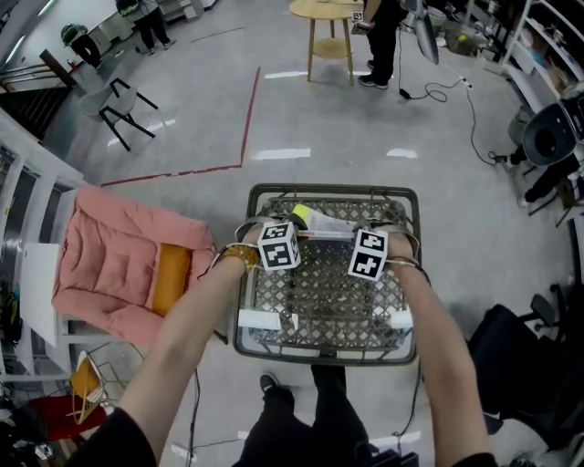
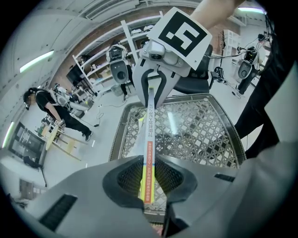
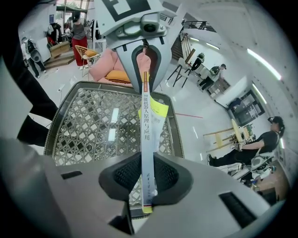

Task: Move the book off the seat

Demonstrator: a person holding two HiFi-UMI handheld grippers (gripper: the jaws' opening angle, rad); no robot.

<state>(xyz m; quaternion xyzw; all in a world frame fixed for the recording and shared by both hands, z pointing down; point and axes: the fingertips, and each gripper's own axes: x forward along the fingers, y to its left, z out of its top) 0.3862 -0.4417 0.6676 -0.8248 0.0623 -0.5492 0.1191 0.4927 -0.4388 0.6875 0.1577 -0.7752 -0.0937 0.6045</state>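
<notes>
A thin book with a white and orange spine and a yellow-green cover (image 1: pixel 321 224) is held edge-up over the far half of the wire-mesh seat (image 1: pixel 328 296). My left gripper (image 1: pixel 292 233) is shut on its left end and my right gripper (image 1: pixel 358 239) on its right end. In the left gripper view the spine (image 2: pixel 149 135) runs from my left gripper's pads (image 2: pixel 130 179) to the right gripper (image 2: pixel 152 88) opposite. The right gripper view shows the spine (image 3: pixel 146 135) pinched between that gripper's pads (image 3: pixel 164 175), with the left gripper (image 3: pixel 144 69) at the far end. Whether the book touches the mesh (image 2: pixel 200 135) I cannot tell.
A pink cushioned chair (image 1: pixel 114 260) with an orange pillow (image 1: pixel 171 278) stands to the seat's left. A black office chair (image 1: pixel 529 374) is at the right. A wooden stool (image 1: pixel 330 27) and a standing person (image 1: pixel 381 41) are farther off. Cables (image 1: pixel 456 91) trail across the grey floor.
</notes>
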